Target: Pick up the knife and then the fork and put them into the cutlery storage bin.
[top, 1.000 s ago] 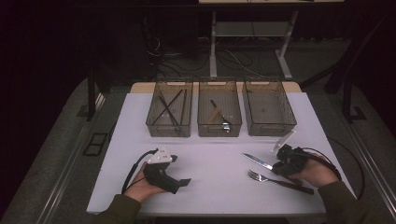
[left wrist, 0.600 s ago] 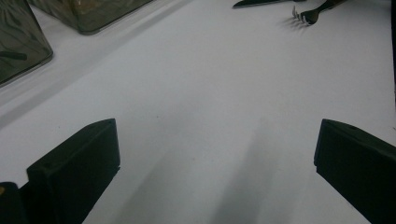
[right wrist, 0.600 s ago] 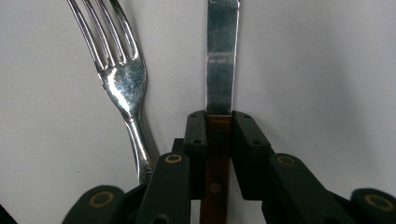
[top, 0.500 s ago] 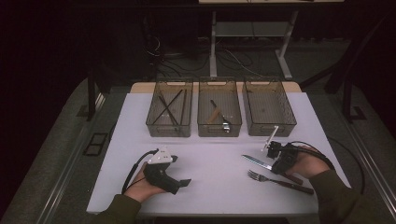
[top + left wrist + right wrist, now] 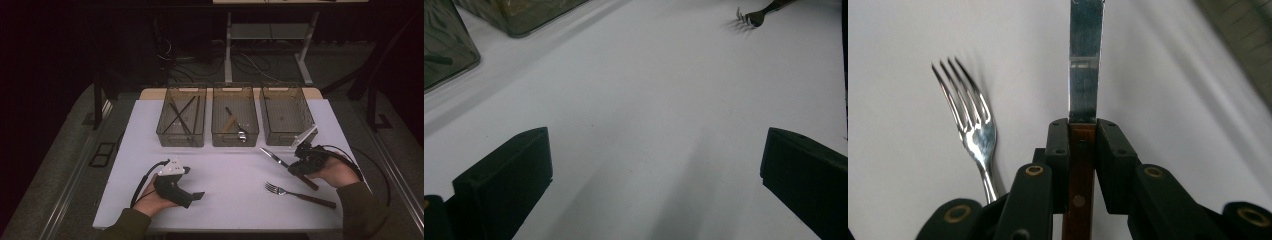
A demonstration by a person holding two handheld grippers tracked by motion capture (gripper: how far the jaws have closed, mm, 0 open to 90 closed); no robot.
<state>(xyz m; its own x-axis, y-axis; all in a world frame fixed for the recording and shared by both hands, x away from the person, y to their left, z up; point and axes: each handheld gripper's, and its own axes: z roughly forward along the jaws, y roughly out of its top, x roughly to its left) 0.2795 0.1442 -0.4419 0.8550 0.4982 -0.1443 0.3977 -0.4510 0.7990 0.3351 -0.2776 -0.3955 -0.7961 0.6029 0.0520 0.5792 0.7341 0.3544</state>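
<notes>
I am looking down on a white table [image 5: 225, 165] with three clear plastic bins in a row along its far side. The left bin [image 5: 182, 121] holds thin dark sticks that I take for chopsticks, the middle bin [image 5: 235, 121] holds a wooden-handled utensil I cannot name for certain, and the right bin [image 5: 286, 119] looks empty. In my right hand, the right gripper [image 5: 1083, 131] has its two black jaws clamped together on the knife [image 5: 1083, 75], gripping the wooden handle just below where the steel blade begins. In the high view the knife [image 5: 274, 156] sits near the right edge of the table, in front of the right bin, its blade pointing away toward the bins; I cannot tell whether the blade tip touches the table. A fork [image 5: 299, 194] with a dark handle lies flat on the table just beside it, nearer to me, untouched. My left hand rests on the table toward the near left, and the left gripper [image 5: 654, 165] has its jaws standing wide apart with nothing between them, just bare tabletop ahead and the fork's tines [image 5: 749, 17] far off. I judge the sorting to be partly done: two bins already hold cutlery, the knife is gripped but not yet in a bin, and the fork has yet to be picked up.
</notes>
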